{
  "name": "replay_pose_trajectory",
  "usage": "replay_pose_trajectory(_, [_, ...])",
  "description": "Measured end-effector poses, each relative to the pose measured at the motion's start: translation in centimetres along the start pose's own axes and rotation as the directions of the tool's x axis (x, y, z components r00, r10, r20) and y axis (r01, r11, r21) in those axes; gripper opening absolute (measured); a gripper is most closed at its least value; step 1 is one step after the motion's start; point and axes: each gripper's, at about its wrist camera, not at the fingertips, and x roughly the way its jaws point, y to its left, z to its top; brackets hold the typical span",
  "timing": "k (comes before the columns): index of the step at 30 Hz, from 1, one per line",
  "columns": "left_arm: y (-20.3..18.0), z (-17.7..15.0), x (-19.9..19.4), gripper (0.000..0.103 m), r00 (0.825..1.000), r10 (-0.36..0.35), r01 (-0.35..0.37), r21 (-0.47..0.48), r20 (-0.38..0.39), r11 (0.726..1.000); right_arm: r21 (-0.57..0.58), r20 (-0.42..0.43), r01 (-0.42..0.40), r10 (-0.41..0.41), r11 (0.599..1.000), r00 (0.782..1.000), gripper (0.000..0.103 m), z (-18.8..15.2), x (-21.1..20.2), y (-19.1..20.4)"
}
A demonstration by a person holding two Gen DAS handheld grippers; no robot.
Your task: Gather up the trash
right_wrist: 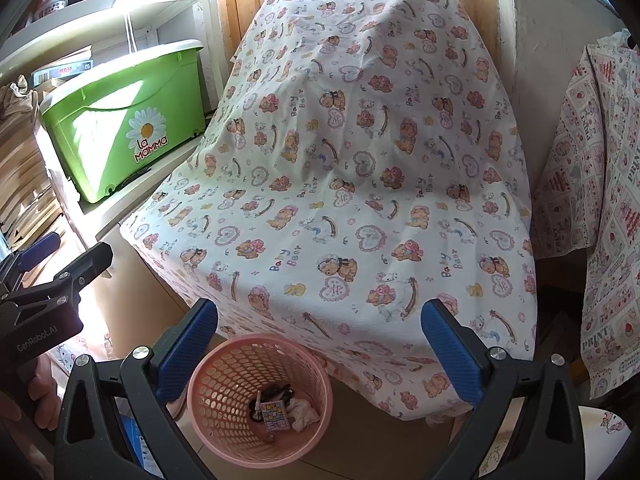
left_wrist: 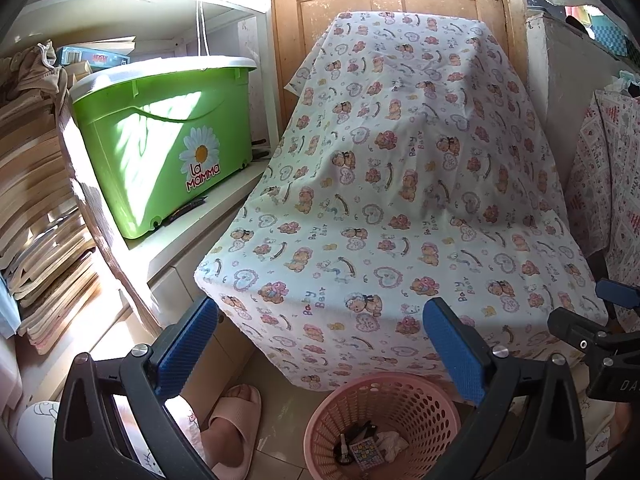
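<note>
Left claw (left_wrist: 320,344): nearest to us in the left wrist view; its blue pads (left_wrist: 186,344) stand spread wide with nothing between them; we hold it above the floor, in front of the covered tabletop
Right claw (right_wrist: 320,344): likewise spread wide and empty; blue pads (right_wrist: 450,350) apart; we also see it at the right edge of the left wrist view, just beside the left one
Basket (right_wrist: 224,384): pink, perforated, upright on the floor against the front of the draped cloth; it sits low between the fingers of each claw in both views
Trash (right_wrist: 302,410): at the bottom of the basket; a crumpled white piece, a small patterned packet (right_wrist: 273,414) and some dark bits we cannot identify; all lie touching one another
Cloth (left_wrist: 400,184): white with bears, hearts and "Baby Bear" lettering; it covers the tabletop and hangs over its front edge above the basket; we see nothing lying on it
Green bin (left_wrist: 168,144): white lid, daisy label reading "La Mamma"; it stands on a white shelf (left_wrist: 200,224) to the left of the cloth
Foot (left_wrist: 232,428): in a pink slipper on the floor, left of the basket
Door (left_wrist: 384,4): wooden, behind the tabletop
</note>
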Motion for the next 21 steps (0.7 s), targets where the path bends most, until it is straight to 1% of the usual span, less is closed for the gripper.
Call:
replay_pose_trajectory(15, [0.18,0.13,-0.06,0.102,1.0,0.004,-0.005,0.014,0.009,1.0,0.006,-0.001,0.003,-0.003,1.0,1.0,0.103,0.04,0.04,0.09])
replay_pose_trajectory(21, [0.29,0.13,-0.24,0.102,1.0,0.005,-0.006,0.019,0.016,1.0,-0.009,0.0,0.011,-0.011,1.0,1.0,0.103,0.07,0.1,0.44])
